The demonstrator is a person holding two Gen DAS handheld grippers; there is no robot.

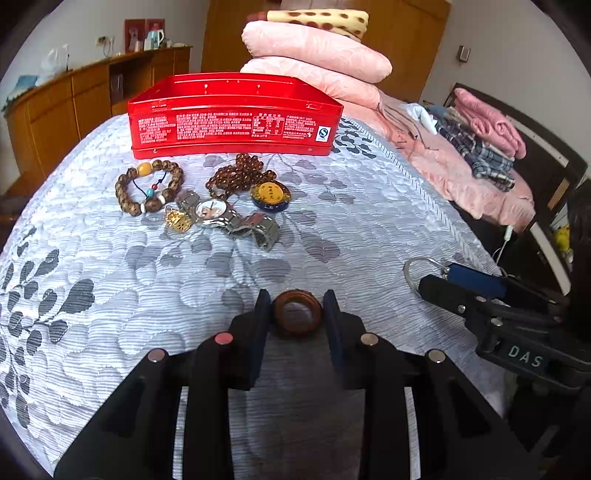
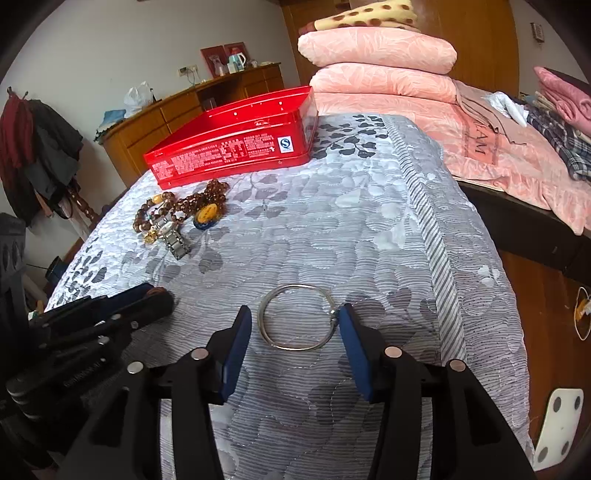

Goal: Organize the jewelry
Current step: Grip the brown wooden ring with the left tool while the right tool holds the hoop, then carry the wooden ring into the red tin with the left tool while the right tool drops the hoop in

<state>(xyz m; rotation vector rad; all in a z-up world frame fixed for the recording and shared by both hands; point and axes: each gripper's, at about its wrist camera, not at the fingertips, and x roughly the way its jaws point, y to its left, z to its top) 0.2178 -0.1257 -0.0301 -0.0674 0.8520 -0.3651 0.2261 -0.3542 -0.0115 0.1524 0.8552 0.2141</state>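
gripping a round brown wooden ring (image 1: 296,313) between their two pads, the left tongs (image 1: 296,314) sit low over the grey leaf-patterned bedspread (image 1: 110,295), closed down to the ring's width with each pad against one side of it. the right tongs (image 2: 295,325) are spread wide, with a thin silver bangle (image 2: 297,316) lying flat on the bedspread between the blue pads; the right-hand pad (image 2: 352,343) is just at the bangle's small clasp, though contact there cannot be told, and the left-hand pad stands apart from it. nothing is clamped in them.

further up the bed lies a small cluster of jewelry: a bracelet of large brown beads (image 1: 147,186) with one yellow bead and a turquoise one, a string of darker amber-brown beads (image 1: 238,175), a round yellow pendant in a dark blue rim (image 1: 270,196), a steel wristwatch (image 1: 225,218) with its metal strap curled, and a small gold charm (image 1: 178,220) touching the watch. these pieces touch or overlap one another. just behind them stands an open red tin (image 1: 234,110), its printed side facing the tongs; its inside is not visible from here.

beyond the tin are stacked pink pillows (image 1: 317,55) with a spotted yellow blanket (image 1: 321,18) on top, and a wooden sideboard (image 1: 74,107) stands along the wall to the left.
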